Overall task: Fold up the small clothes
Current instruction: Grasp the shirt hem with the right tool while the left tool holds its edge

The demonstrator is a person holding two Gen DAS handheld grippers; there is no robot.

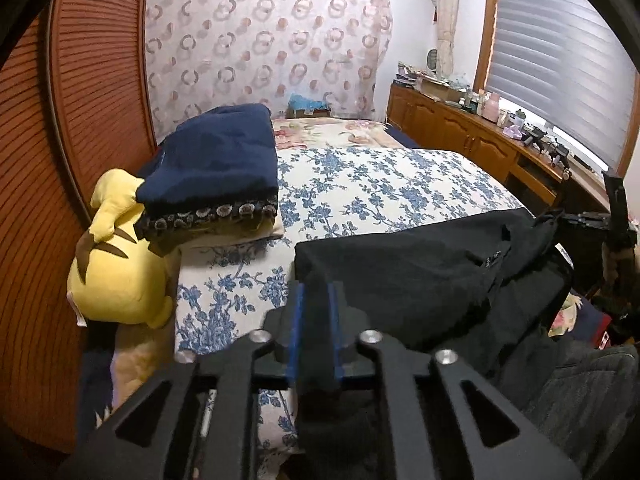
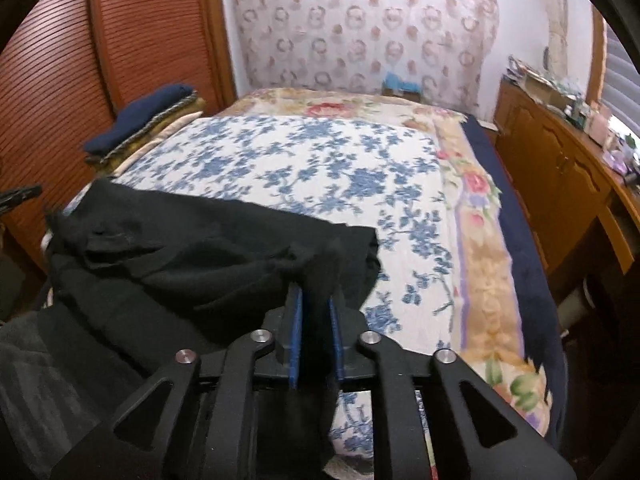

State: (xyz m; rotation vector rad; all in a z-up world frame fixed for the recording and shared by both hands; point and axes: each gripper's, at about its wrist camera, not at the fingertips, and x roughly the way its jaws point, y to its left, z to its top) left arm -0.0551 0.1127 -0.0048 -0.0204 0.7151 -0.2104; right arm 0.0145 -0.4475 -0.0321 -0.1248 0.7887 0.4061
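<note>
A black garment (image 1: 420, 272) lies spread across the near end of the bed, its far edge straight and its near part hanging over the bed's edge. My left gripper (image 1: 316, 292) is at the garment's left corner. A strip of the black cloth runs between its blue pads (image 1: 300, 320), which stand slightly apart and loose around it. At the garment's (image 2: 200, 252) right corner, my right gripper (image 2: 314, 300) is open a little too, with bunched black cloth lying between its pads (image 2: 296, 344).
The blue floral bedspread (image 1: 380, 184) stretches beyond the garment. A stack of folded clothes topped by a navy piece (image 1: 216, 160) sits at the left, beside a yellow plush toy (image 1: 116, 264). A louvred wooden door (image 1: 92, 100) stands left; a cluttered wooden cabinet (image 1: 460, 128) runs along the right.
</note>
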